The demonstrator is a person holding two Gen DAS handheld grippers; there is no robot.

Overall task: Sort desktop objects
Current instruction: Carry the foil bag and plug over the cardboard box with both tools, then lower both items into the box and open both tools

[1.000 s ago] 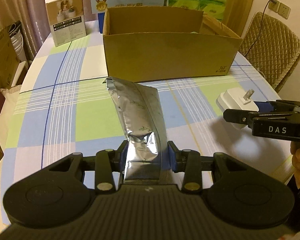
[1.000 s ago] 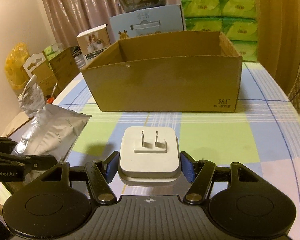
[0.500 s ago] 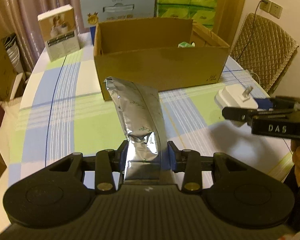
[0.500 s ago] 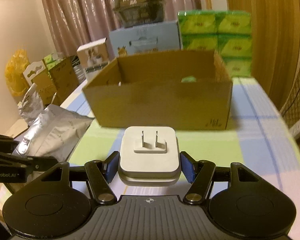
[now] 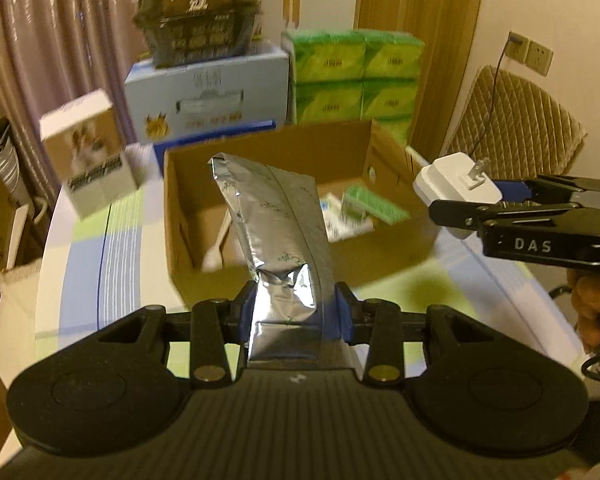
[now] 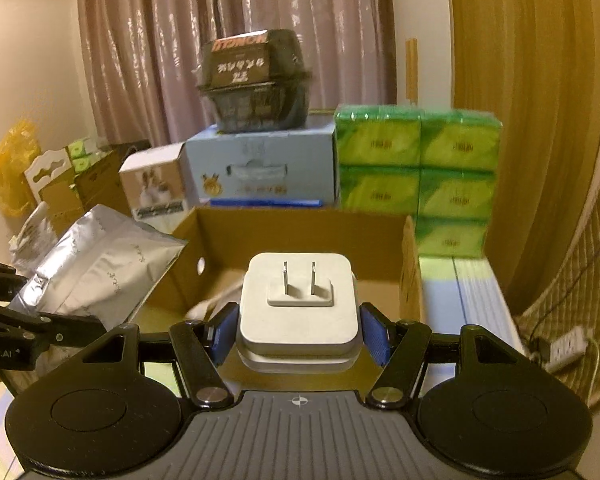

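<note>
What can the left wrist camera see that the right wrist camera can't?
Only the left wrist view shows the things lying inside the cardboard box: a green packet and a white stick. It also shows the wall sockets.

Only the right wrist view shows the yellow bag and the power strip.

Both show the silver pouch, the white plug, the box and the green tissue packs.

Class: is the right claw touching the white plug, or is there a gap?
Touching. The right wrist view shows the right claw with both blue pads pressed against the white plug's sides.
</note>
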